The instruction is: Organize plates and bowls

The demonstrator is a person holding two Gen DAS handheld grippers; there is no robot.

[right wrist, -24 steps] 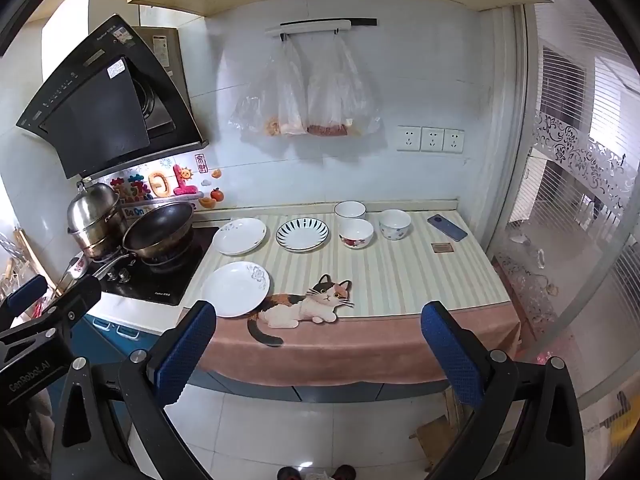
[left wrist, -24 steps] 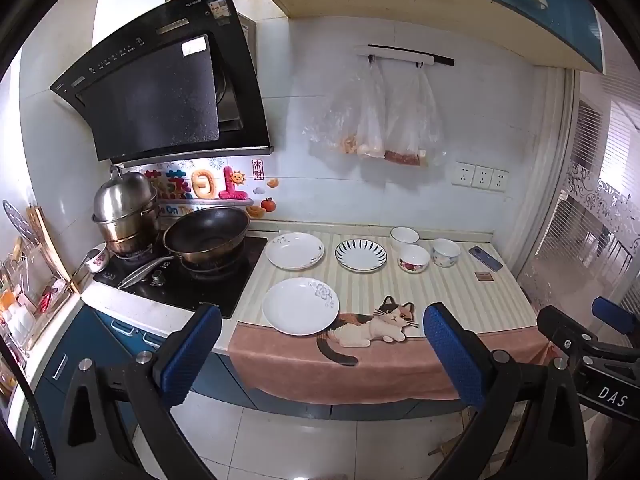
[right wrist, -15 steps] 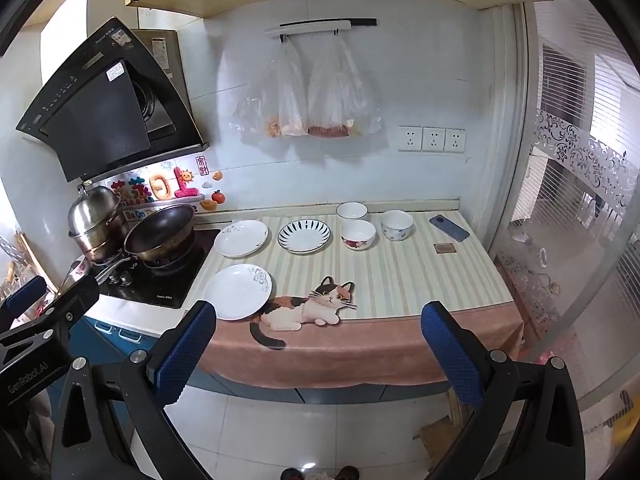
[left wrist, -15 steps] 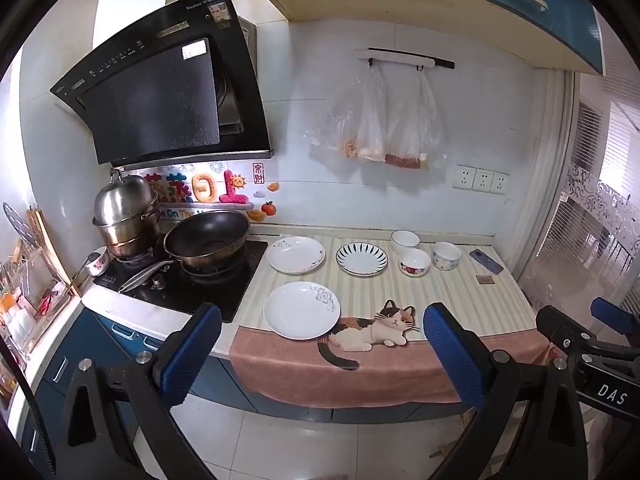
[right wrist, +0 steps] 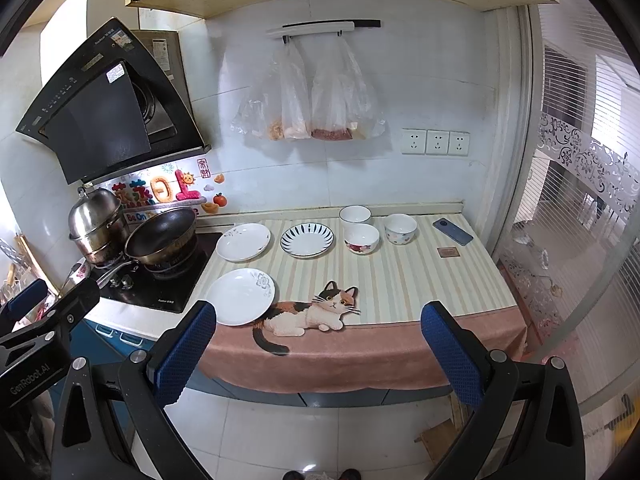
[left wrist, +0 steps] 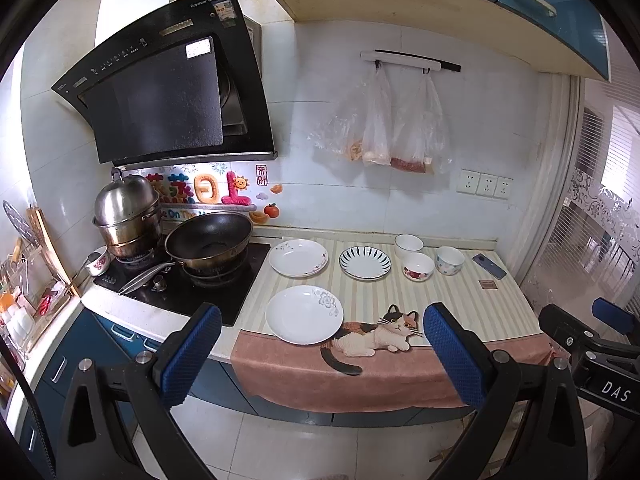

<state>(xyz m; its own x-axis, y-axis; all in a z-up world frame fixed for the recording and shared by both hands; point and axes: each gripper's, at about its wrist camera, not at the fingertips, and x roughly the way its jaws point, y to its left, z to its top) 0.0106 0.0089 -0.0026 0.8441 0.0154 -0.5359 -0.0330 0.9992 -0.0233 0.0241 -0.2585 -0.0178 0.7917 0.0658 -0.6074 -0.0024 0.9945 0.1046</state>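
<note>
On the striped counter cloth [left wrist: 440, 300] lie three plates: a white plate with a grey flower [left wrist: 304, 314] [right wrist: 240, 296] near the front edge, a white floral plate [left wrist: 298, 258] [right wrist: 244, 241] behind it, and a blue-striped plate [left wrist: 365, 263] [right wrist: 307, 241]. Three bowls stand to their right: a plain white bowl [left wrist: 409, 245] [right wrist: 355, 216], a red-flowered bowl [left wrist: 418, 272] [right wrist: 361, 239] and a blue-patterned bowl [left wrist: 450, 260] [right wrist: 400, 229]. My left gripper [left wrist: 322, 354] and right gripper [right wrist: 318, 352] hang open and empty, well back from the counter.
A black wok [left wrist: 210, 242] and a steel steamer pot [left wrist: 128, 216] sit on the hob at left, under the range hood [left wrist: 160, 92]. A phone [left wrist: 489, 266] and a small brown card [left wrist: 488, 285] lie at the counter's right end. Plastic bags [left wrist: 384, 128] hang on the wall.
Both grippers have drawn back and up slightly, so the counter looks a little farther and lower. Nothing on the counter has moved.
</note>
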